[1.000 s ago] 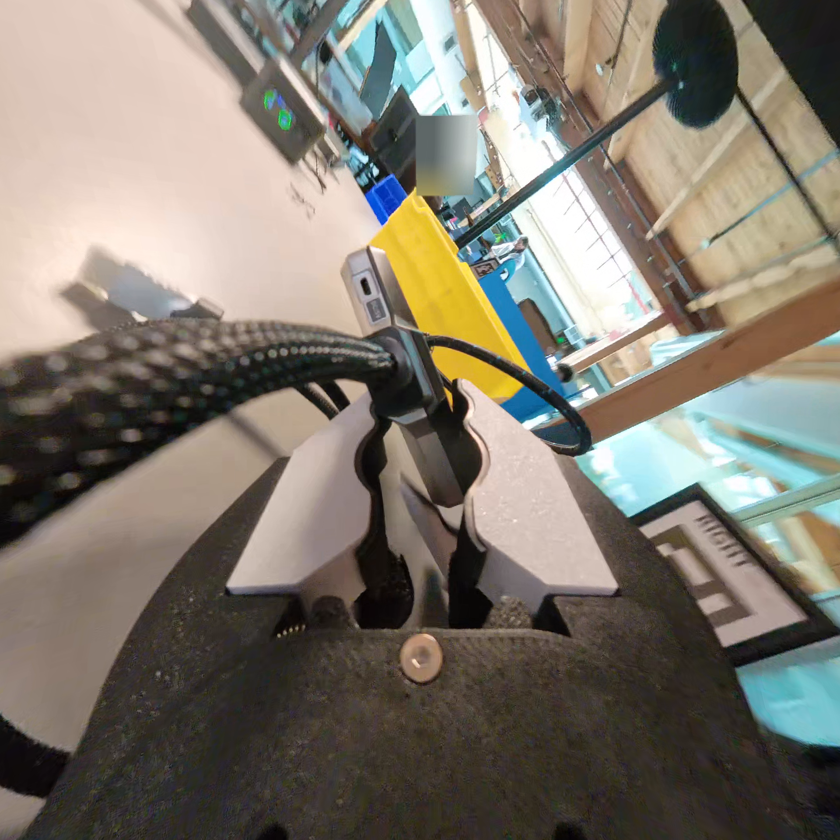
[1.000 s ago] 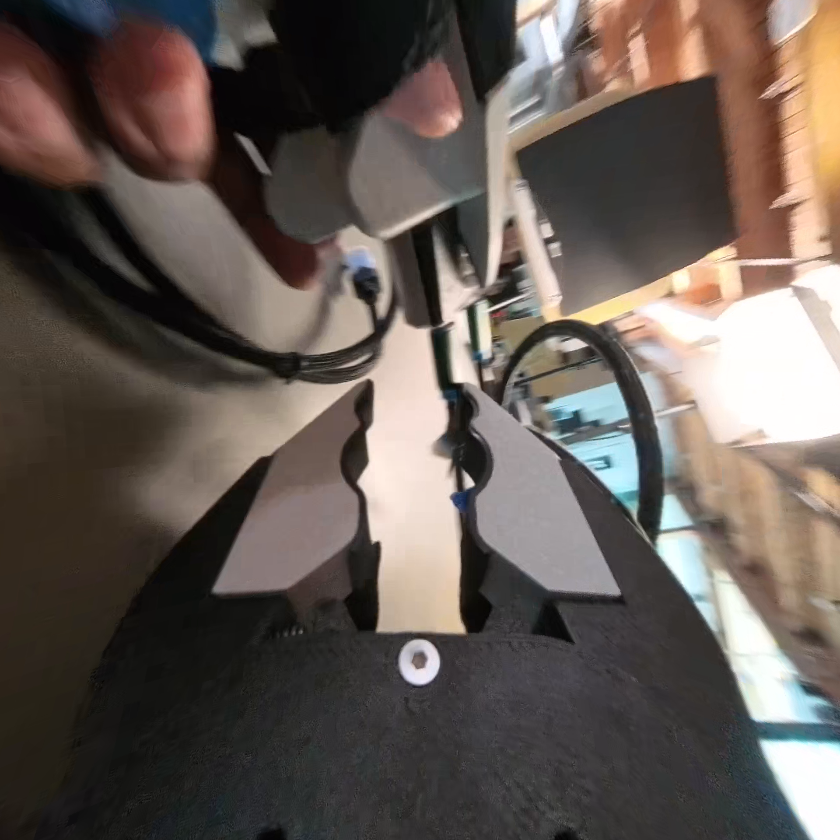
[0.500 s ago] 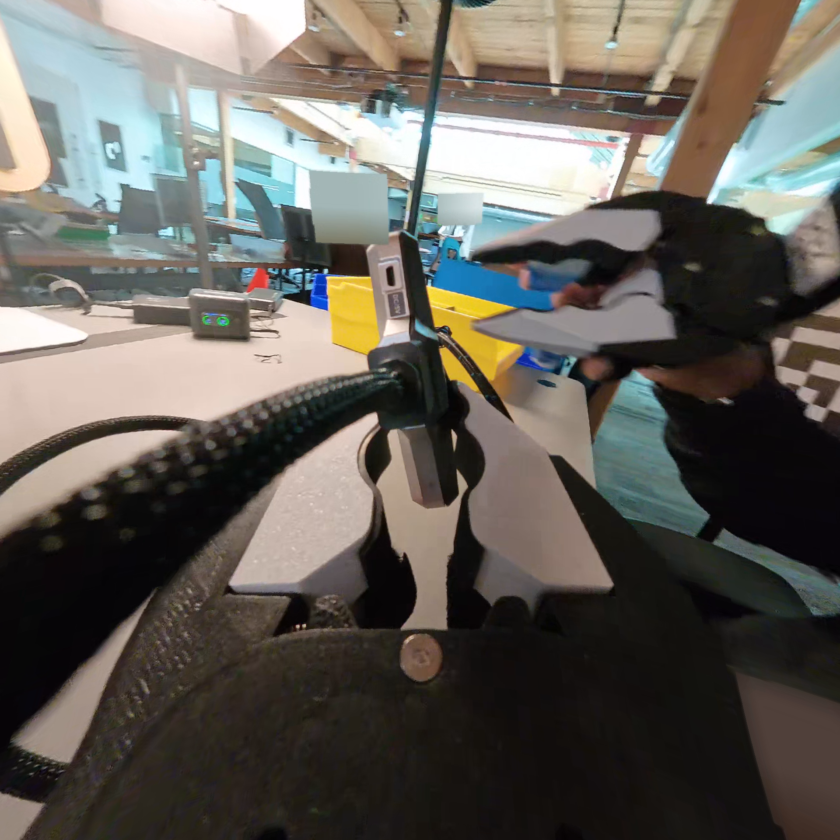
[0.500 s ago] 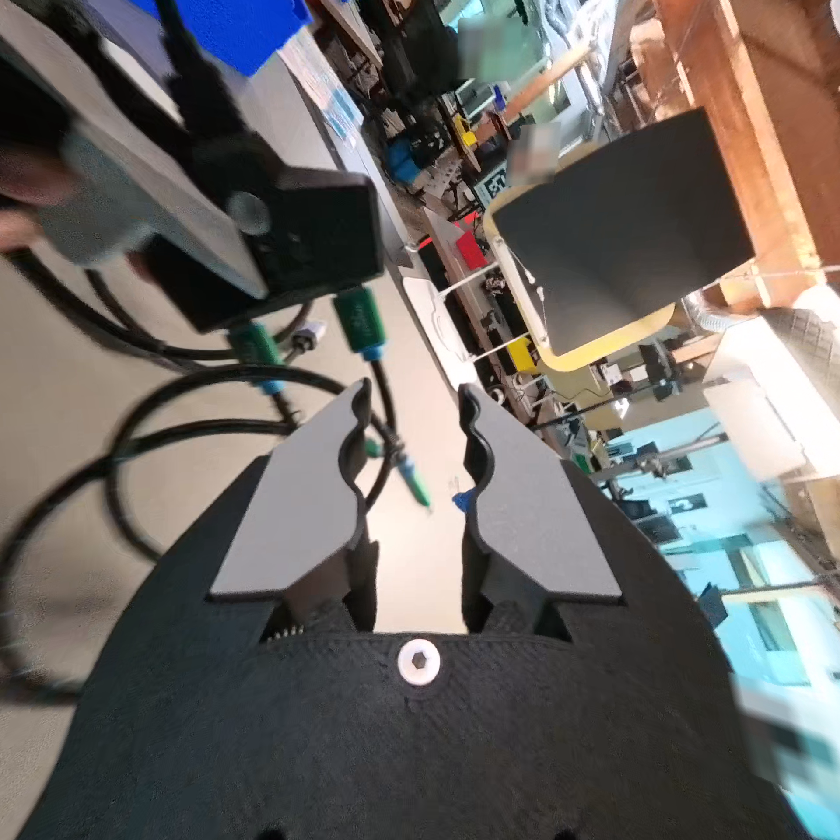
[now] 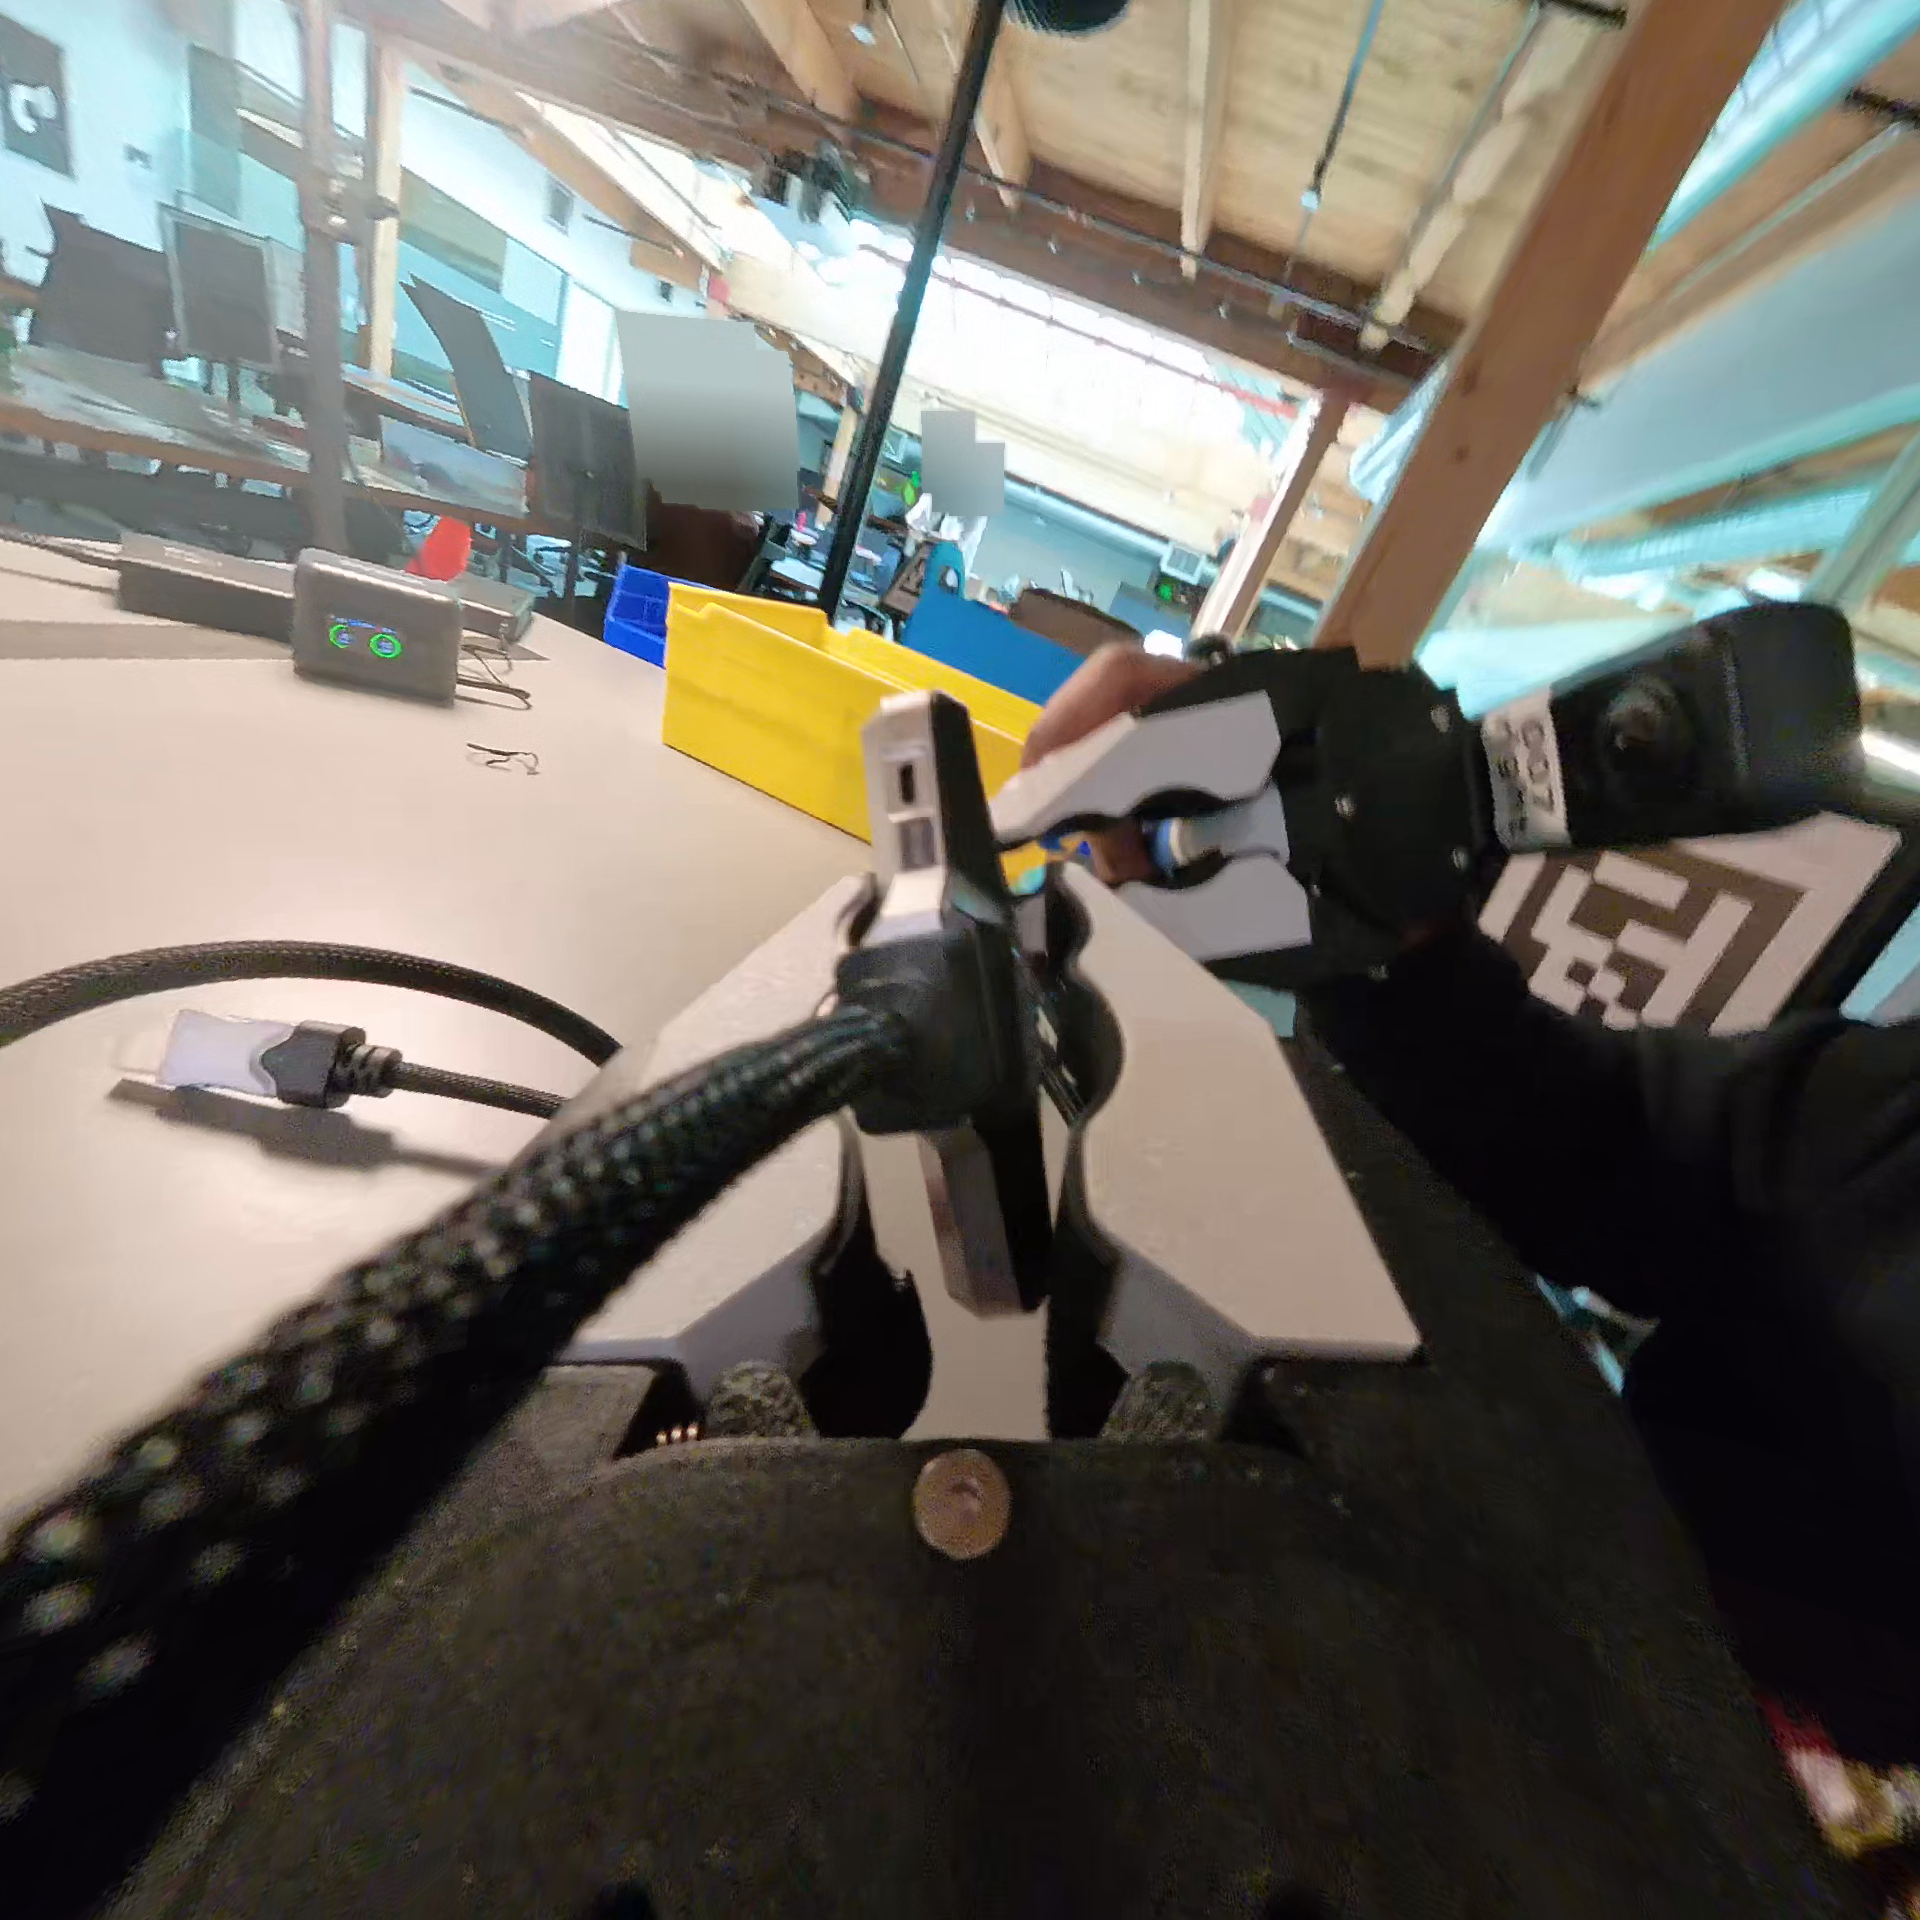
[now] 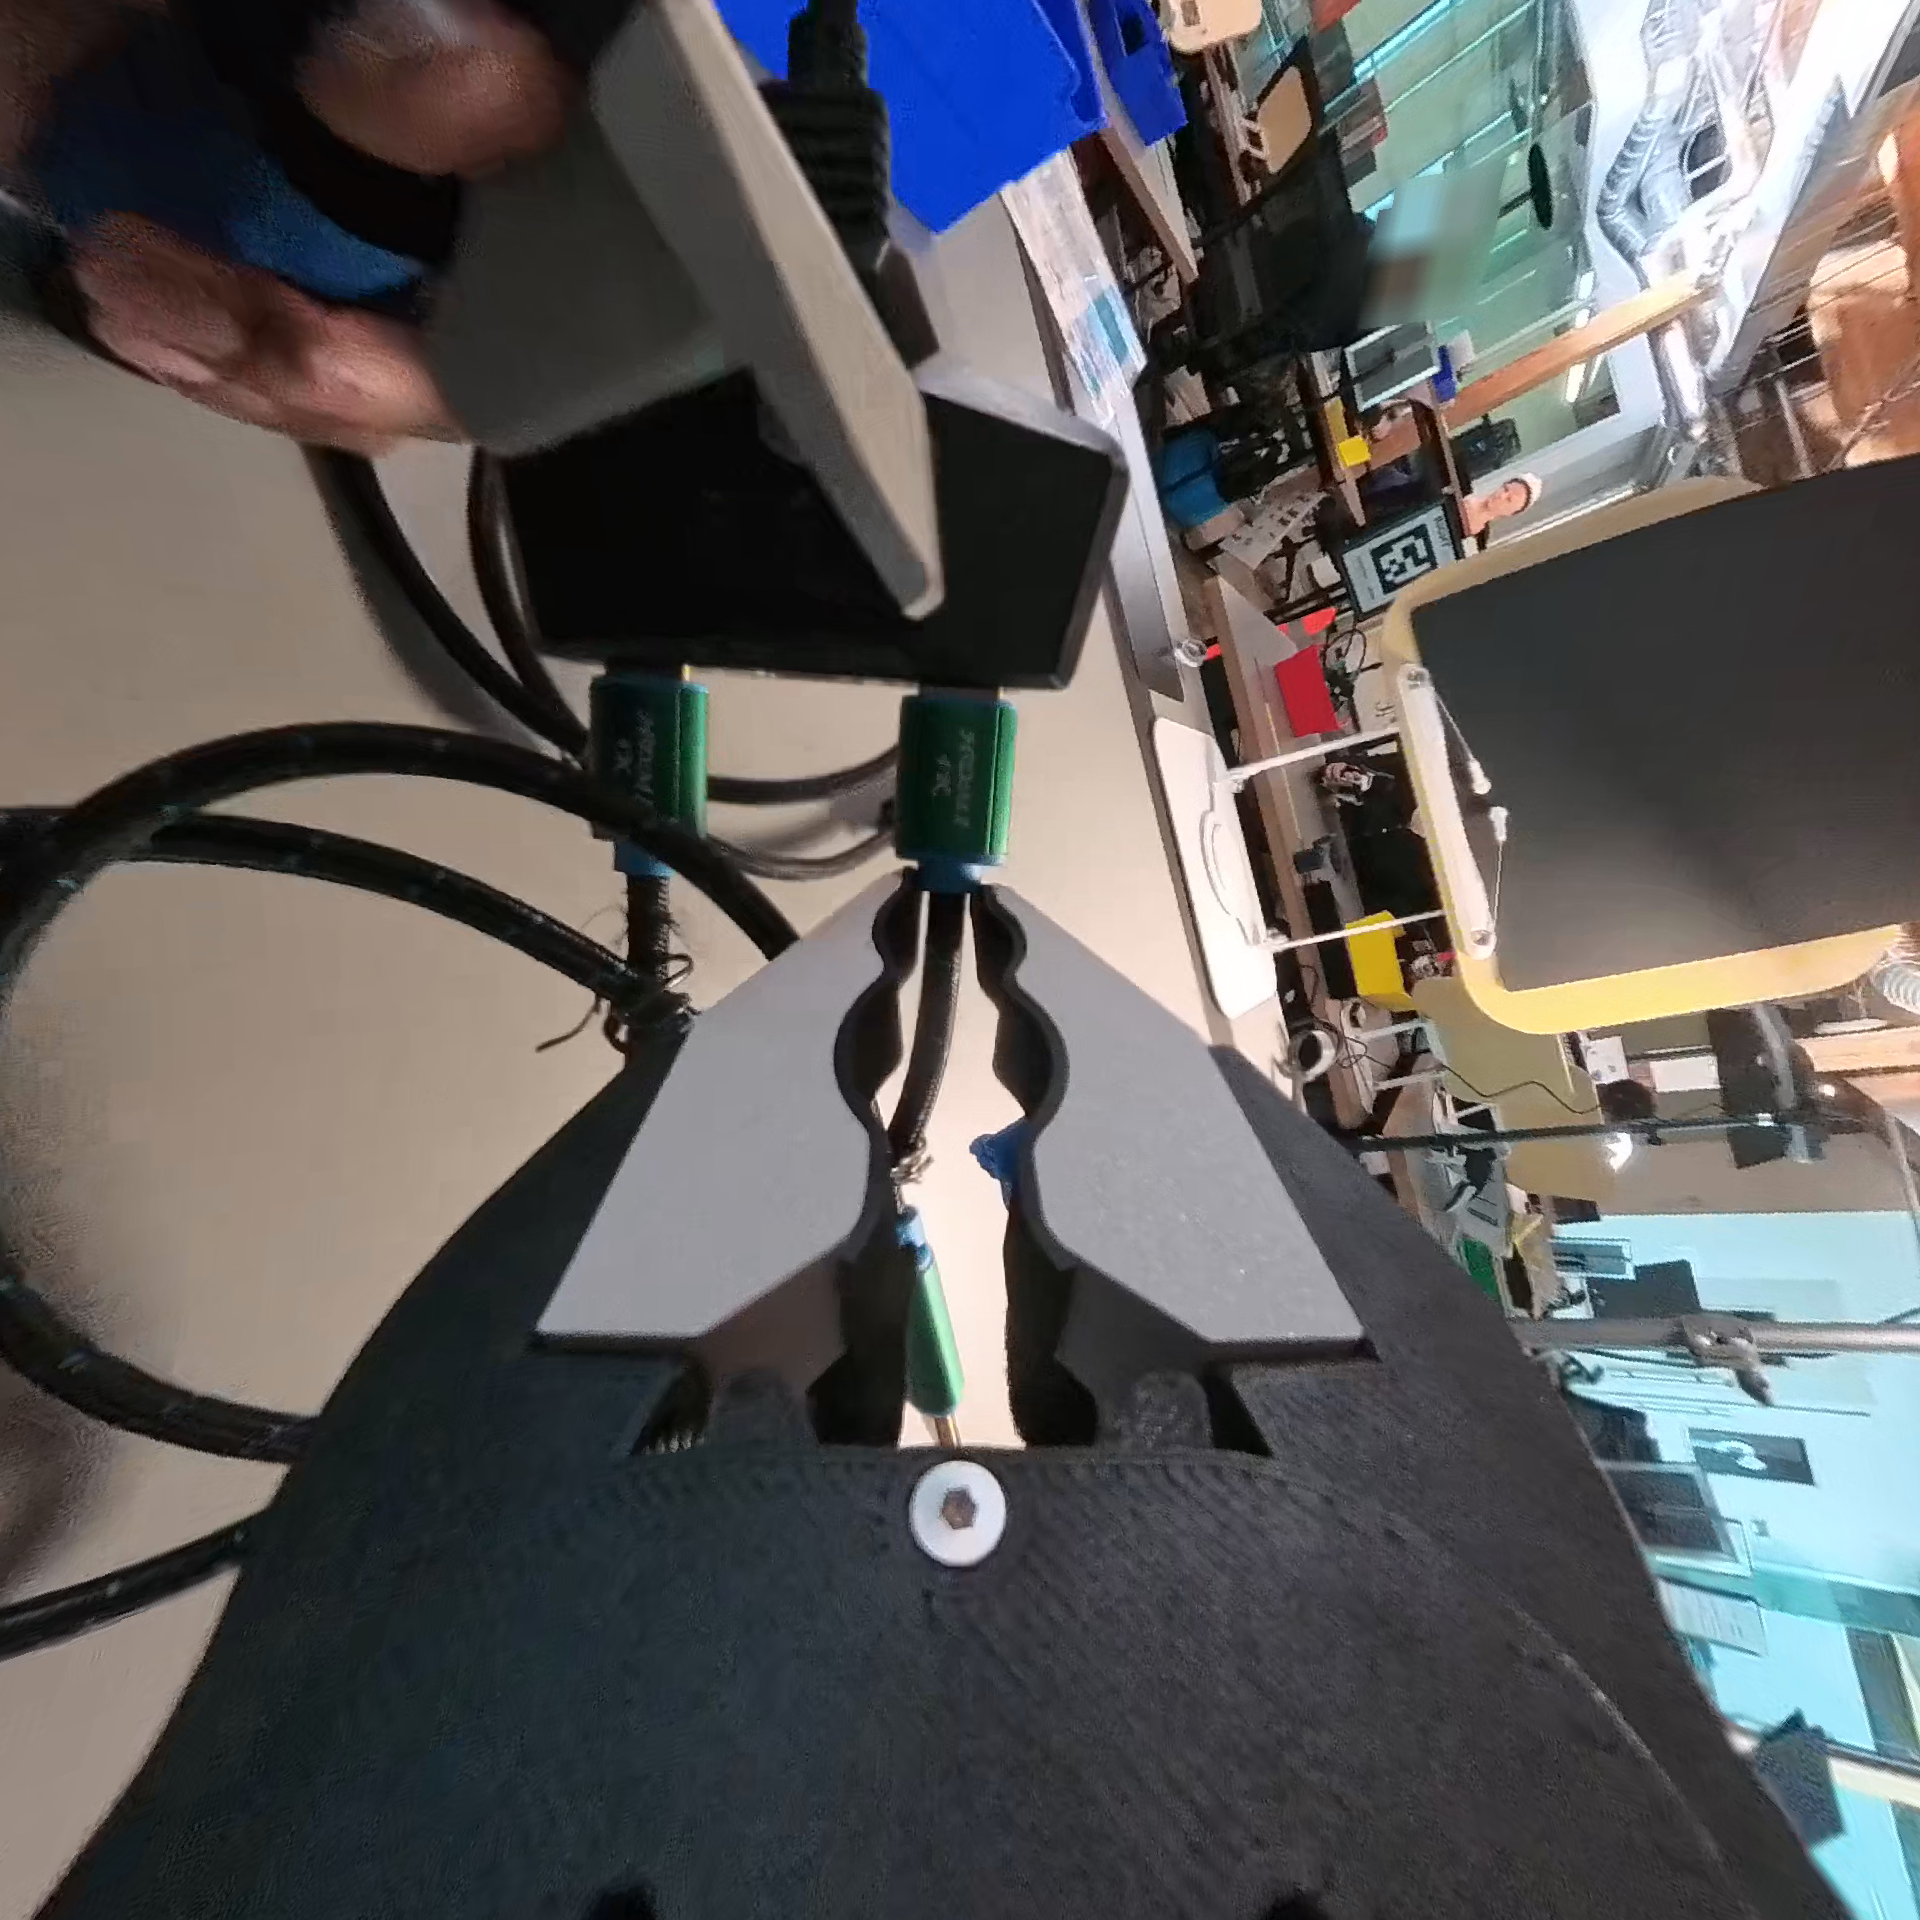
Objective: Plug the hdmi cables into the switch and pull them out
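My left gripper (image 5: 966, 894) is shut on the switch (image 5: 914, 790), a thin grey and black box held on edge above the table. A thick black braided cable (image 5: 623, 1164) is plugged into its left face. In the right wrist view the switch (image 6: 810, 540) has two green HDMI plugs in its near edge, a left plug (image 6: 646, 758) and a right plug (image 6: 954, 774). My right gripper (image 6: 943, 894) is shut on the black cable just behind the right green plug. It also shows in the left wrist view (image 5: 1070, 852), beside the switch. A third green plug (image 6: 930, 1340) lies loose below.
A loose cable end with a pale plug (image 5: 249, 1055) lies on the grey table (image 5: 312, 831). A yellow bin (image 5: 769, 707), a blue bin (image 5: 636, 613) and a grey device with green lights (image 5: 374, 639) stand farther back. Black cable loops (image 6: 312, 831) lie on the table. My right fingertips sit around 4 cm from my left ones.
My left gripper has swung the switch upright. My right gripper has moved in to the switch and its fingers have narrowed from open onto the cable behind the right green plug.
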{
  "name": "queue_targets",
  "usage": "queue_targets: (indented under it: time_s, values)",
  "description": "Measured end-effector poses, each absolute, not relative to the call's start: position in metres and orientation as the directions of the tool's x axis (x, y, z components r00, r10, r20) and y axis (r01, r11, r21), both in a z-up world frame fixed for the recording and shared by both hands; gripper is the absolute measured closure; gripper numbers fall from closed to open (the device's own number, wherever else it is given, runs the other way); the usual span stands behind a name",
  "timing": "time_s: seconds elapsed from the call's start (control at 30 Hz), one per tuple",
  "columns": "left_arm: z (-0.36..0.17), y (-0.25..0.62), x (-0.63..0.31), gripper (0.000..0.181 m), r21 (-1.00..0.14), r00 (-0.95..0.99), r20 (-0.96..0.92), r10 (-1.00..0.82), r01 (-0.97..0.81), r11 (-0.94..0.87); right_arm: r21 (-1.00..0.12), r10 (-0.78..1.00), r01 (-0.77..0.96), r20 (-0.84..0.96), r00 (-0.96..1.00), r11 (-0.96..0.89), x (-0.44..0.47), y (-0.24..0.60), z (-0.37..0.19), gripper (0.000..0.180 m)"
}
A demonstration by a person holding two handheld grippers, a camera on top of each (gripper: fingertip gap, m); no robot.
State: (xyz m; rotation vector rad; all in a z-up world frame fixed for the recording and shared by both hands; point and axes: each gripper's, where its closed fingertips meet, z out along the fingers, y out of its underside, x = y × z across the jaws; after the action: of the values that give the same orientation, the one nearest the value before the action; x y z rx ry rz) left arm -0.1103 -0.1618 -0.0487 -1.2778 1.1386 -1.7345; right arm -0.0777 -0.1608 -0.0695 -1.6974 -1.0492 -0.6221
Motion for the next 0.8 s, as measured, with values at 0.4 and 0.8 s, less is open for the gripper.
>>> queue_targets:
  time_s: [0.4, 0.8]
  values:
    - [-0.046, -0.162, -0.109, 0.156, -0.916, -0.27, 0.369, -0.889, 0.056, -0.398, -0.388, 0.309, 0.92, 0.869, 0.387, -0.06, -0.075, -0.162, -0.068, 0.172]
    - [-0.051, -0.165, -0.108, 0.155, -0.9, -0.281, 0.407, -0.869, 0.037, -0.433, -0.321, 0.312, 0.947, 0.896, 0.315, -0.033, -0.07, -0.169, -0.067, 0.172]
